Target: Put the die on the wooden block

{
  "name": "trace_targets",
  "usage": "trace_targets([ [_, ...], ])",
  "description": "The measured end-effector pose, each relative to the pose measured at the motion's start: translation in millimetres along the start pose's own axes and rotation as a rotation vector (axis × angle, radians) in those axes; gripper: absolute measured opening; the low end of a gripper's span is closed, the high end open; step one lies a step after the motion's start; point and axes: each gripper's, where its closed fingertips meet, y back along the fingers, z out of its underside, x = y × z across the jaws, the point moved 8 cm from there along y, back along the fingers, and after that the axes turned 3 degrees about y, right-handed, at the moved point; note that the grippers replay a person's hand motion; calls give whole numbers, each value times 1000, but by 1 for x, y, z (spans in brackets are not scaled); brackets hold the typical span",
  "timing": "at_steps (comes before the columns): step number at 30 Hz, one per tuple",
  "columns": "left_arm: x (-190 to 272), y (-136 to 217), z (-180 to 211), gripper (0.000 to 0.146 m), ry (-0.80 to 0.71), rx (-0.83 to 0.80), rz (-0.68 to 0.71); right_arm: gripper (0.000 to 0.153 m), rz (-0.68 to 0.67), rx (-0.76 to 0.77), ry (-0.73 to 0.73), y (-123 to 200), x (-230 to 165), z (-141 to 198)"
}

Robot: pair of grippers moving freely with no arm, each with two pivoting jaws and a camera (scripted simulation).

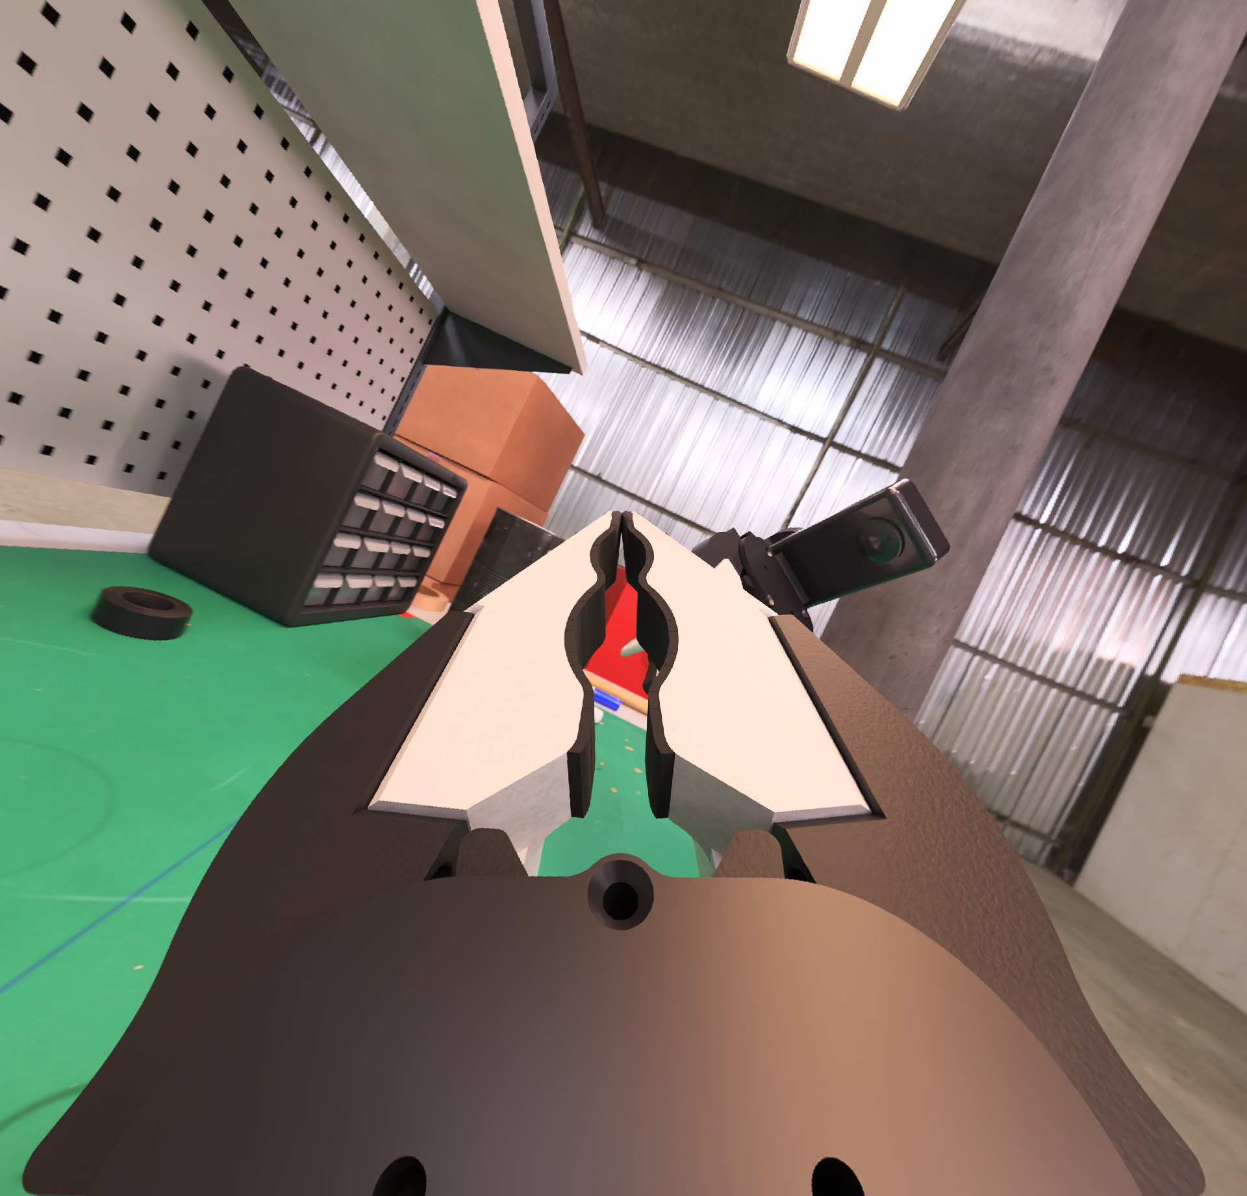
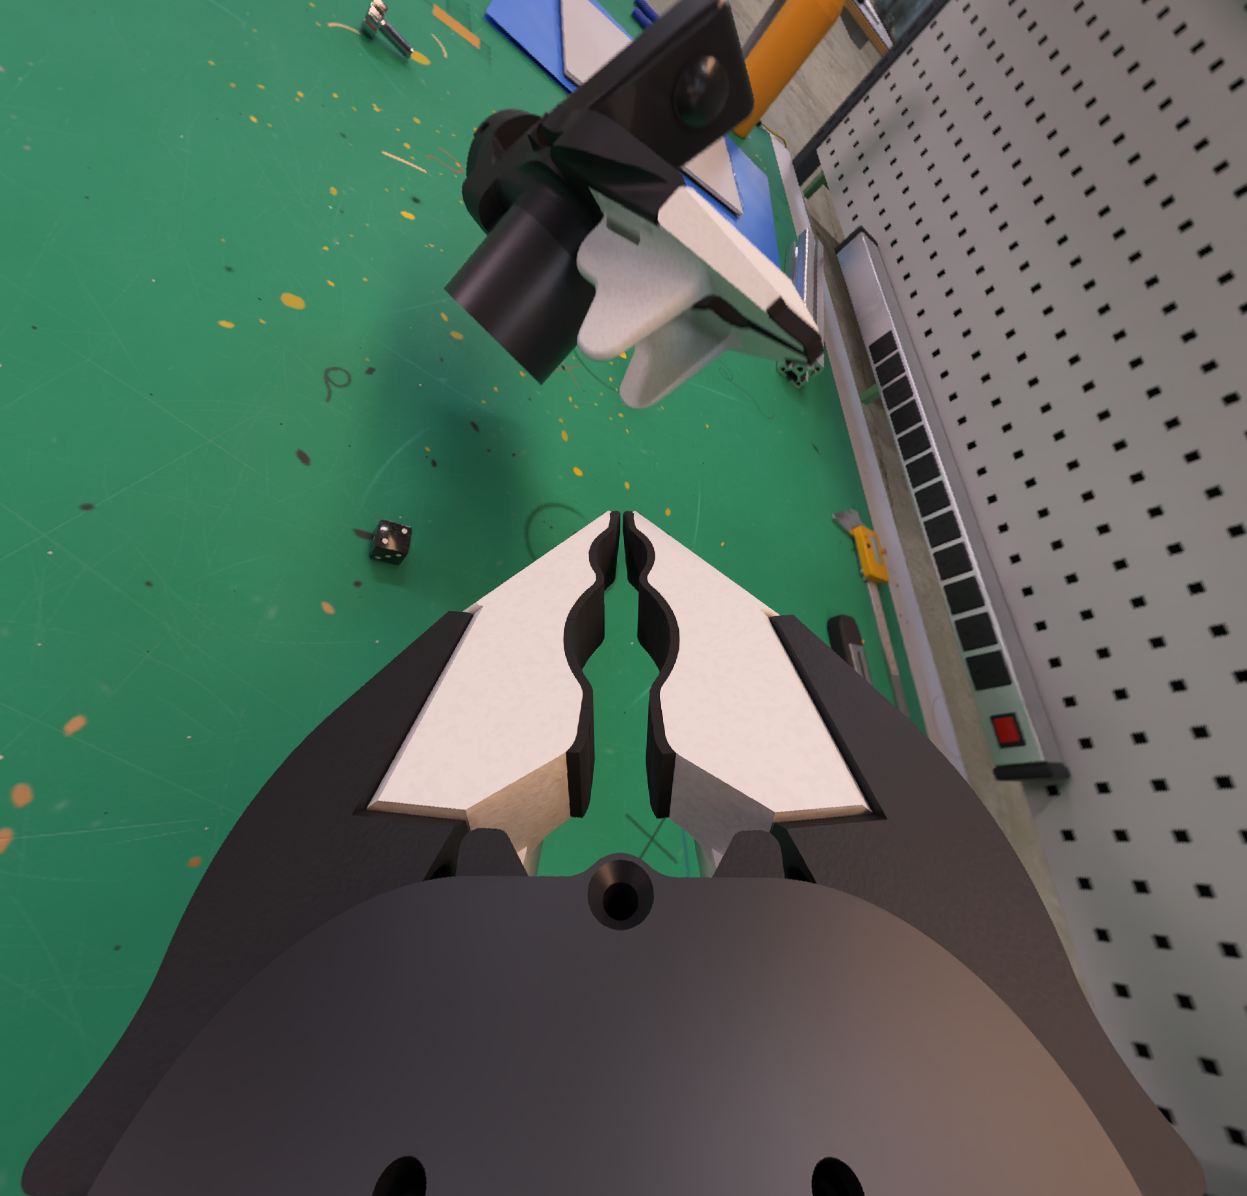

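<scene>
The die [image 2: 390,542] is black with white pips and lies on the green mat [image 2: 202,353], left of and level with my right gripper's tips. My right gripper [image 2: 621,521] is shut and empty, above the mat. My left gripper [image 1: 621,521] is shut and empty too, pointing level across the bench; it also shows in the right wrist view [image 2: 806,347], farther off above the mat. Part of the right gripper [image 1: 864,546] shows beyond the left one's tips. No wooden block shows clearly in either view.
A black drawer cabinet [image 1: 303,509], cardboard boxes [image 1: 492,448] and a black ring [image 1: 142,611] stand near the pegboard [image 1: 135,218]. A red object [image 1: 617,623] shows between the left fingers. A bolt [image 2: 388,30], blue pad [image 2: 533,9], orange bottle [image 2: 796,30], yellow tool [image 2: 867,546] and power strip [image 2: 945,522] lie around.
</scene>
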Motion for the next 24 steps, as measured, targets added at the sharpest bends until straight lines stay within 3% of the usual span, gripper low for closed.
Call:
trace_targets([
  [11,-7,0,-1,0,-79,-39,-52,4,66,39,-220,12,7,32],
  [24,-11,0,5,3,-100,-78,-88,9,119,41,-311,15,14,46],
])
